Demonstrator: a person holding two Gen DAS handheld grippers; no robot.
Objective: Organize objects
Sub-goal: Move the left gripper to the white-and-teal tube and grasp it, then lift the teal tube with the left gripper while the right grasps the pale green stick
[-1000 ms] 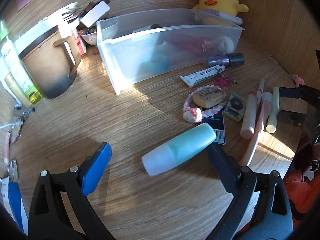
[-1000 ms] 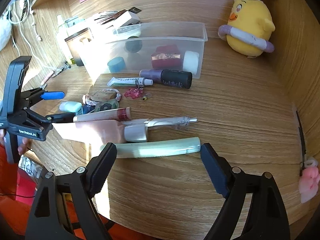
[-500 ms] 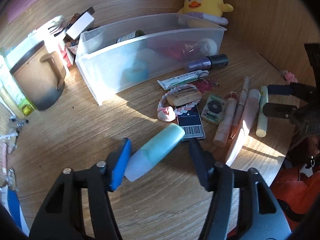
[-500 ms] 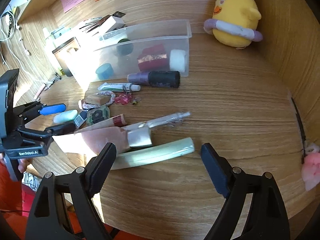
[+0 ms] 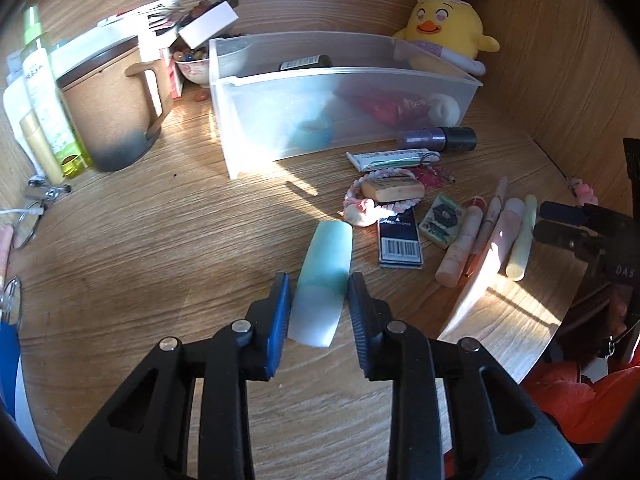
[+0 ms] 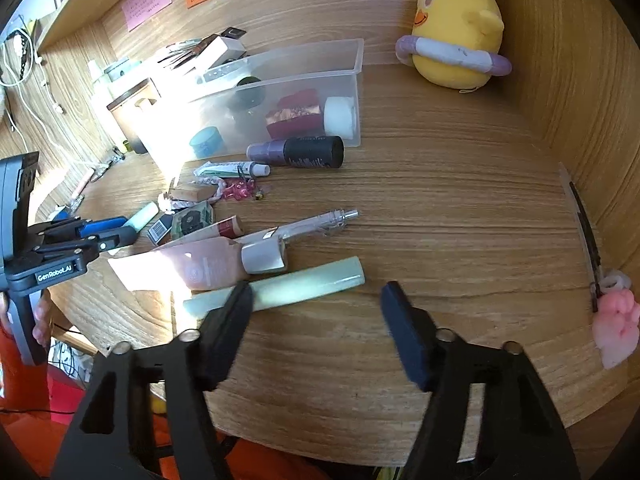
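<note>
A teal and white bottle (image 5: 326, 264) lies on the wooden desk, lengthwise between the fingers of my left gripper (image 5: 318, 286). Its jaws are closing and both pads touch the bottle's sides. From the right wrist view the left gripper (image 6: 114, 230) sits at the left with the bottle's tip (image 6: 142, 216) sticking out. A pale green tube (image 6: 296, 282) lies crosswise in front of my right gripper (image 6: 316, 296). Its jaws are closing too; the left fingertip overlaps the tube, and nothing is pressed between the pads. A clear plastic bin (image 5: 224, 92) holding several items stands behind.
Loose between bin and grippers: a purple bottle (image 6: 296, 152), a small white tube (image 6: 230, 169), a pink tube (image 6: 200, 268), a clear pen (image 6: 316, 222), a barcode box (image 5: 400, 240). A yellow plush chick (image 6: 456, 36) stands at the back right and a brown mug (image 5: 108, 120) at the left. The desk edge is close.
The left jaws have narrowed around the teal bottle, which has swung from slanted to lengthwise between them. The right jaws have also narrowed over the green tube's end.
</note>
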